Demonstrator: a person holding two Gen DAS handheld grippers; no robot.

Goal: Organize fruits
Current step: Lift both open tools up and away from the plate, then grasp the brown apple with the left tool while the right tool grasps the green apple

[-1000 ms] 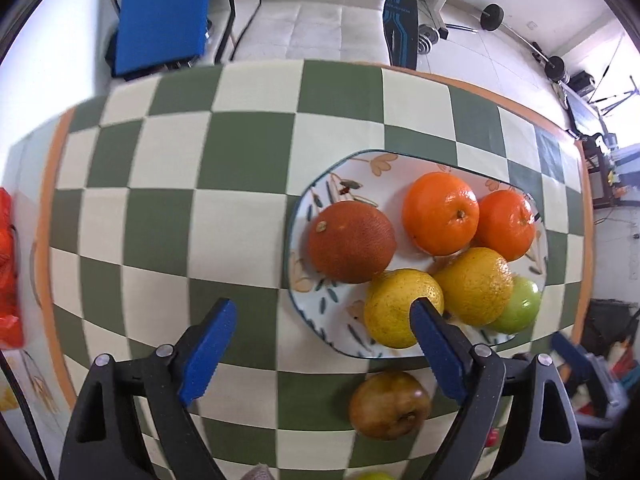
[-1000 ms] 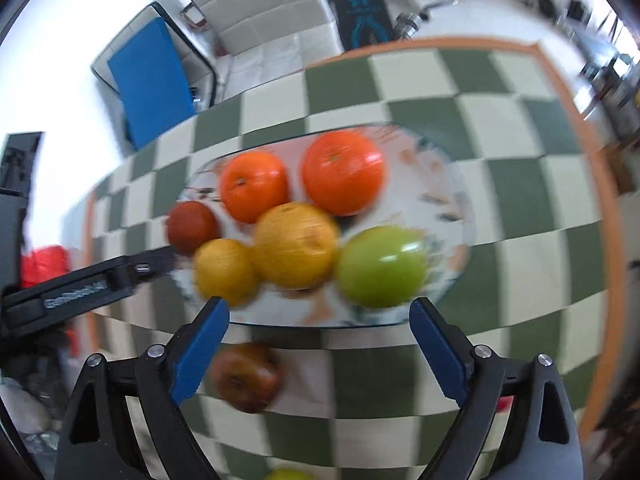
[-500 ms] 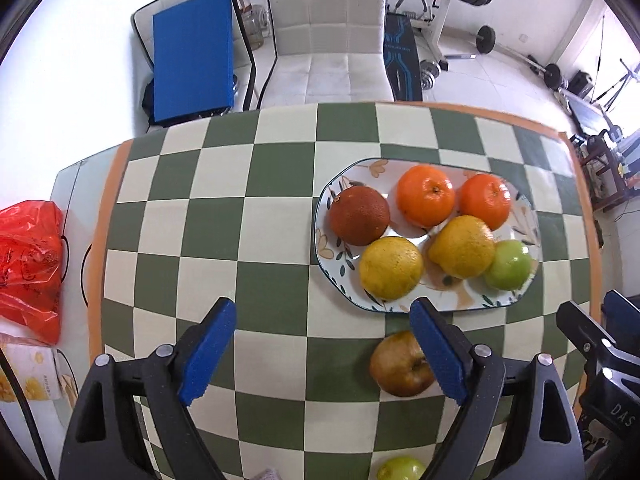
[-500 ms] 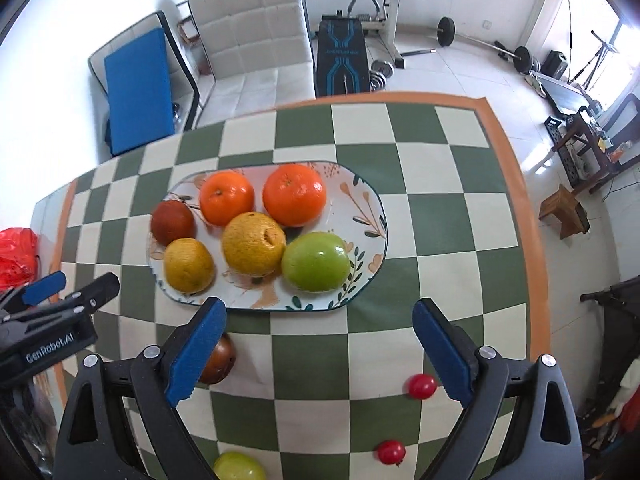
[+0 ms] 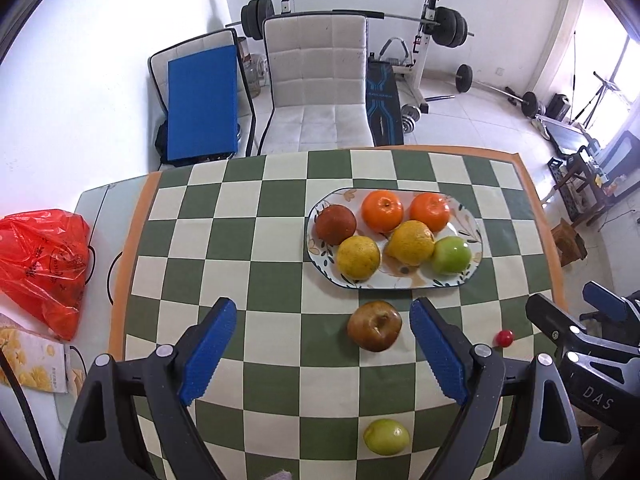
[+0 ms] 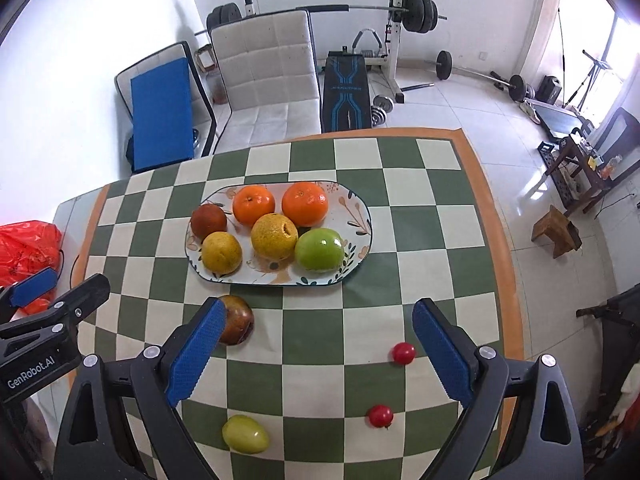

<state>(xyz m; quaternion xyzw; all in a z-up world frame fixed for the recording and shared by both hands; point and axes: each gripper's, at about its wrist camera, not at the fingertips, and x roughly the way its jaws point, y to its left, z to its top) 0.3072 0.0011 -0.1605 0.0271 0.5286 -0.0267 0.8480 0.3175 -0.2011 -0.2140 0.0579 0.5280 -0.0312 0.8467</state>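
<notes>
With six fruits on the plate (image 6: 360, 216), both grippers, left gripper (image 5: 320, 354) and right gripper (image 6: 316, 354), hang apart and empty above the desk (image 6: 432, 232); judged next: descend and clamp the brown apple (image 5: 374, 325) just beside the plate.

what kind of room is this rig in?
Likely a home room that doubles as a gym: a dining table with a checkered cloth, a padded chair, and a barbell rack with a weight bench behind.

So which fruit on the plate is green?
The apple, at the plate's front right corner. It is the only green fruit there; the other five are orange, yellow or dark red.
</notes>
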